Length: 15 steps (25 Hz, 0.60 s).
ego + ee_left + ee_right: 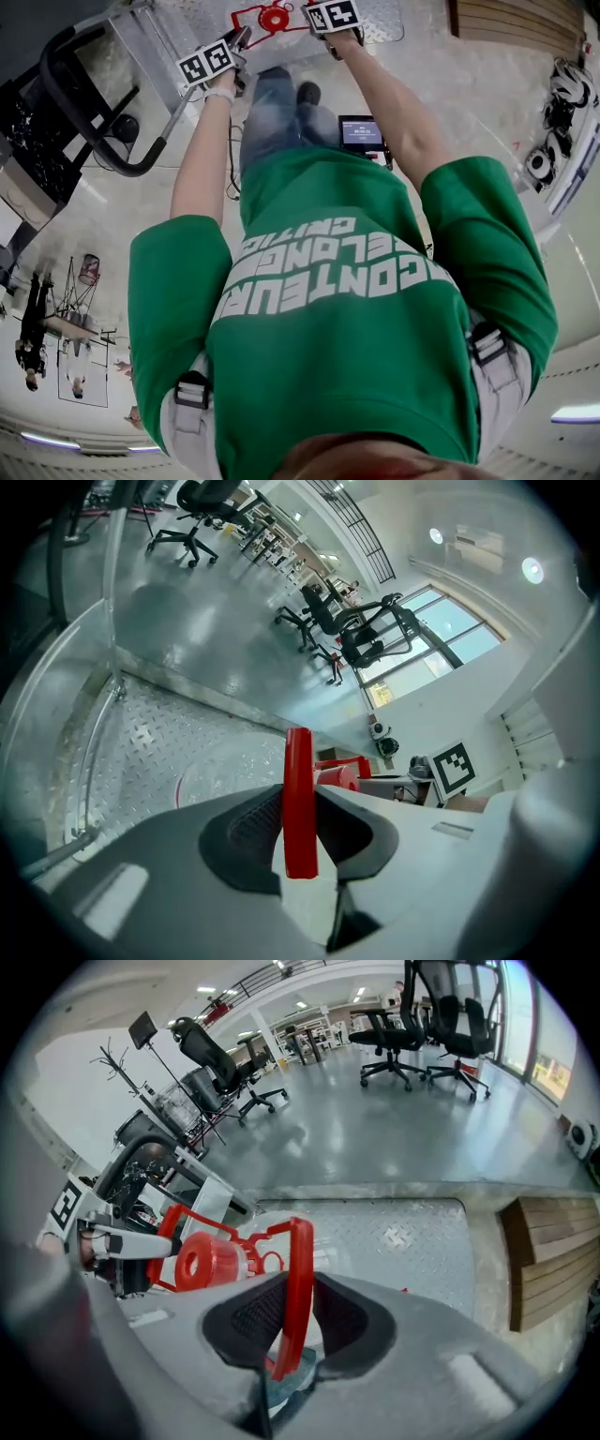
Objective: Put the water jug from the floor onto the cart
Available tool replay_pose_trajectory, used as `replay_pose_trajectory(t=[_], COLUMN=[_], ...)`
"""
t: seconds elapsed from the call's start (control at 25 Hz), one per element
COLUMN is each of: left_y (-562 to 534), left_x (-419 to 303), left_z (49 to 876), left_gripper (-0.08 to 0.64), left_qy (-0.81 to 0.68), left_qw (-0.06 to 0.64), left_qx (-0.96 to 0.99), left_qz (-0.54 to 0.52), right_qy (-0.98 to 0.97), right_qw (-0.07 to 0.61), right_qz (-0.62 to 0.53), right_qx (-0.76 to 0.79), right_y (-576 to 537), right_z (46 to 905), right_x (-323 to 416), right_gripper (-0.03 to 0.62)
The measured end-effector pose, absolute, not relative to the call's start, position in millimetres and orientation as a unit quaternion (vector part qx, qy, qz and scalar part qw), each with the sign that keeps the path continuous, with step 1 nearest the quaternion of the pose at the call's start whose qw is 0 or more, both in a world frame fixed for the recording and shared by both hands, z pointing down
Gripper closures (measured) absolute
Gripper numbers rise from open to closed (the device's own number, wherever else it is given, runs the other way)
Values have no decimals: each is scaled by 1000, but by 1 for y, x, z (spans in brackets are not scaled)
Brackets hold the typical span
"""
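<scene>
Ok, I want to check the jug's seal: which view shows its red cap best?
The right gripper view: the cap faces the camera, close and almost whole. The head view shows it small at the top edge; the left gripper view shows only a part.

I read a clear plastic water jug point(225, 772) with red cap point(202, 1262) and red handle point(298, 761). The left tongs point(298, 822) are grey with black pads. There is a silver diamond-plate cart deck point(412, 1241), a black-and-white marker cube point(206, 64) and a green sweatshirt point(347, 356) with white lettering.
</scene>
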<state>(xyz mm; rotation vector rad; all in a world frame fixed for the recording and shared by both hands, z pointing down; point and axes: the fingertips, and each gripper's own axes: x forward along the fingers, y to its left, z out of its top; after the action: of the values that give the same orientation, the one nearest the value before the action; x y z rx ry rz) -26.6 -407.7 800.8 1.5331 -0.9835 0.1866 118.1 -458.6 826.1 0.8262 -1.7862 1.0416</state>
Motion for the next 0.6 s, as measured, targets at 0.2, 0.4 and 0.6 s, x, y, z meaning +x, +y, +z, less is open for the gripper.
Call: replay_pose_trajectory(t=[0.2,0.4,0.6], left_y=[-404,-406,-407], left_x=[-35,-34,-30], left_z=[798,796,789], left_gripper=[462,453,439], left_qy=[-423,-419,-421], left_qw=[602,595,584], left_qx=[671,679,686], left_qz=[87,99,103], right_qy=[-727,-727,-728], right_qw=[433,431,429], right_qz=[421,416,416], right_qx=[327,334,337], right_y=[-458,-460,-460], right_z=[812,803,795], right_x=[119,128,135], right_gripper=[477,472,472])
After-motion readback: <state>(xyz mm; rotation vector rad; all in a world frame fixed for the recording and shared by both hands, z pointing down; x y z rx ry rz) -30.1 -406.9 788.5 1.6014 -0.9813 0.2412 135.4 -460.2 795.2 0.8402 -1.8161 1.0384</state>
